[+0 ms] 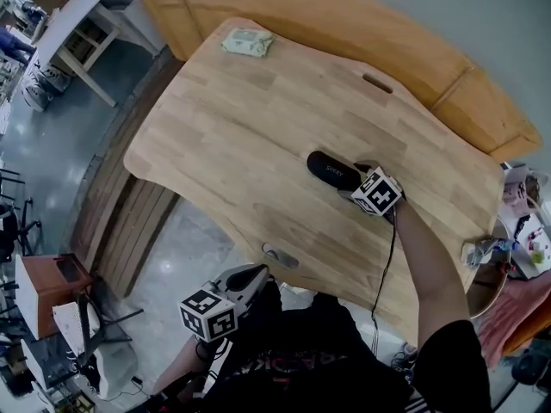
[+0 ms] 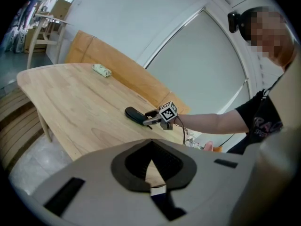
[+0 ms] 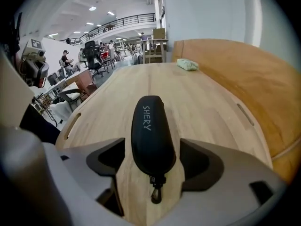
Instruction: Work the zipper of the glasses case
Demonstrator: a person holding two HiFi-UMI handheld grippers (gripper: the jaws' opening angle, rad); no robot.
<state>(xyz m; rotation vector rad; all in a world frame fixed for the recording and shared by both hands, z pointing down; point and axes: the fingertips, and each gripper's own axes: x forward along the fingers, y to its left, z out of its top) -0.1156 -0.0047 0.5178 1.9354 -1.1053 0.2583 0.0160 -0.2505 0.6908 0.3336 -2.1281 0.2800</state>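
Observation:
A black zippered glasses case (image 1: 331,169) lies on the wooden table (image 1: 250,136), right of its middle. In the right gripper view the case (image 3: 151,126) points away from me, and its metal zipper pull (image 3: 156,192) hangs at the near end. My right gripper (image 3: 153,163) is open and straddles that near end, with bare gaps between the case and both jaws. Seen from the head, my right gripper (image 1: 351,181) slants down onto the case. My left gripper (image 1: 256,275) is shut and empty, held off the table's front edge; its jaws meet in the left gripper view (image 2: 151,167).
A green-and-white packet (image 1: 248,42) rests at the table's far edge. A second wooden tabletop (image 1: 362,20) leans behind. A slot (image 1: 377,83) is cut near the far right. Small clutter (image 1: 525,231) sits off the right edge; desks and chairs (image 1: 52,308) stand on the floor at left.

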